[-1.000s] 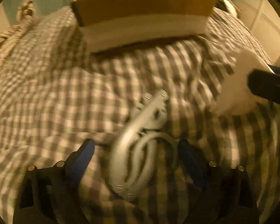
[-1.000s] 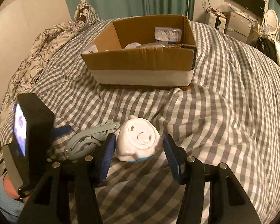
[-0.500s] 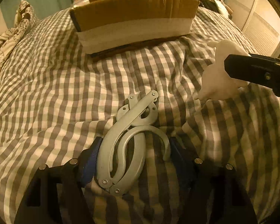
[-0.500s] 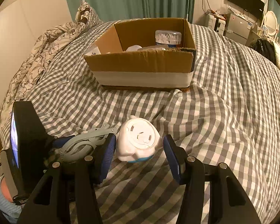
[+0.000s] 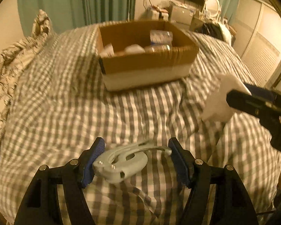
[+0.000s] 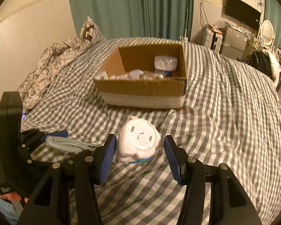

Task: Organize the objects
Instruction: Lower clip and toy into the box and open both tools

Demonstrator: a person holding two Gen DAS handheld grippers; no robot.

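The left claw [image 5: 136,161] holds a grey clamp [image 5: 123,159] between its blue pads [image 5: 91,161], lifted off the checked bed [image 5: 65,112]. The left pad presses the clamp's riveted end and the right pad meets the tip of its curved arm, so the jaws stand fairly wide around it. The view is blurred, and the finer parts of the clamp cannot be made out.

The right claw [image 6: 138,155] stands wide on either side of a white toy [image 6: 140,140] with a round base plate facing the camera and a blue strip at its lower edge. A gap shows between each pad and the toy. In the right wrist view the toy seems to rest on the bed, but the left wrist view (blurred) shows the toy [image 5: 221,101] at 3 o'clock in front of the right claw's finger and looking raised — I cannot tell whether it is gripped.

An open box [image 6: 144,86] sits on the bed at 12 o'clock from both claws, well apart from them. Inside, a clear tub [image 6: 165,63] stands at the right rear, with a few white items lying at the front. From the right wrist view the left claw [image 6: 54,140] and clamp [image 6: 69,144] lie at 9 o'clock, just beside the right claw's left finger.
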